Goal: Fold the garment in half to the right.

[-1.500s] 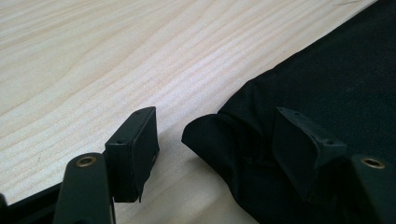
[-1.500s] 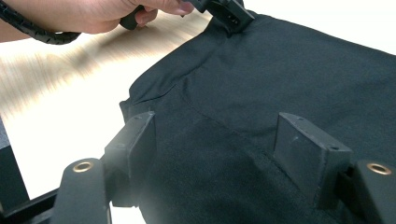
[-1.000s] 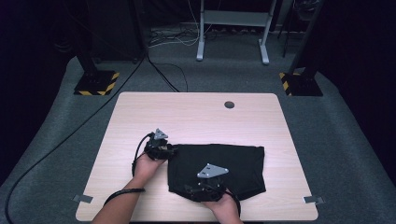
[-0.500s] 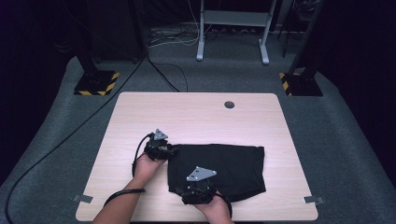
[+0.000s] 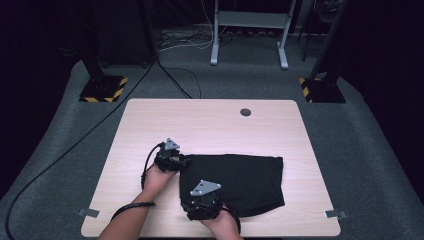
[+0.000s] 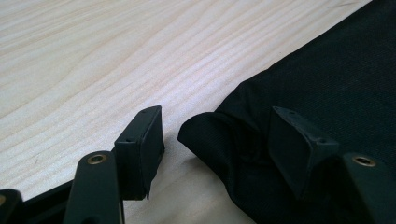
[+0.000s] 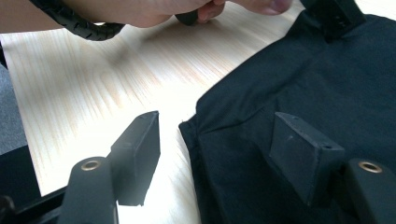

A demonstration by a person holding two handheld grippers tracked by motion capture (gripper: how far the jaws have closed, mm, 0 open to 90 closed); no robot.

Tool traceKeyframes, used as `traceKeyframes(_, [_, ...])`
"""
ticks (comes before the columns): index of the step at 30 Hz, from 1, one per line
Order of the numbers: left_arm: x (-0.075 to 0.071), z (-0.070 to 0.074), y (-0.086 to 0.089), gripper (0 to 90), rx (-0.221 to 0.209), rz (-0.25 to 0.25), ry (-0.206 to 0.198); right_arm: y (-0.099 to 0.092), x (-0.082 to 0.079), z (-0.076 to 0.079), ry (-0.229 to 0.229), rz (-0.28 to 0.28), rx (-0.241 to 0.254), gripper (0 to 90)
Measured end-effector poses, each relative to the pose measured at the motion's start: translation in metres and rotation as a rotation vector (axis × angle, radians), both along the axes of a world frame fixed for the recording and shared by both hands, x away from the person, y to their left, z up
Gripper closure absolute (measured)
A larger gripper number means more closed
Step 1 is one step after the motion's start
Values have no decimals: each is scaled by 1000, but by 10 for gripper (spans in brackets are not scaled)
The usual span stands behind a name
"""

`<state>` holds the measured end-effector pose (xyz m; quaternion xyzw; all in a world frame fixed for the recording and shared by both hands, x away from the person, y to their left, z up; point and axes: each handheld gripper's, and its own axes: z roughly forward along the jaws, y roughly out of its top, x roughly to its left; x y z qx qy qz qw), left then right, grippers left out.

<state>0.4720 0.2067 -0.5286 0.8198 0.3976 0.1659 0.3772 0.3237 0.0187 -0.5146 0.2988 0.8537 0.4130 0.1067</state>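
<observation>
A black garment (image 5: 240, 180) lies folded flat on the near half of the wooden table (image 5: 210, 125). My left gripper (image 5: 177, 161) rests low at the garment's far-left corner. In the left gripper view the gripper (image 6: 215, 116) is open, one jaw on bare wood and the other over the garment (image 6: 327, 84), with the corner between them untouched. My right gripper (image 5: 196, 197) is at the near-left corner. Seen in the right gripper view, it (image 7: 215, 116) is open astride the garment's (image 7: 327, 70) corner, pads not pressing.
A round cable hole (image 5: 245, 112) sits near the table's far edge. Grey tabs (image 5: 335, 214) mark the near corners. The left hand (image 7: 154, 9) lies just beyond the right gripper. Black stands with striped bases (image 5: 102, 89) and cables are on the floor beyond.
The right gripper has moved left along the garment's near edge to its near-left corner. The left gripper and the garment have stayed put.
</observation>
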Motion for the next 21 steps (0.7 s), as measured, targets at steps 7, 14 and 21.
traceKeyframes(7, [0,0,0,362,-1,2,1,8,-1,-3,-10,15,-19,352])
traceKeyframes(14, [0,0,0,362,-2,1,0,14,0,-5,-14,21,-25,370])
traceKeyframes(21, [0,0,0,363,-2,1,1,19,0,-9,-8,35,-39,384])
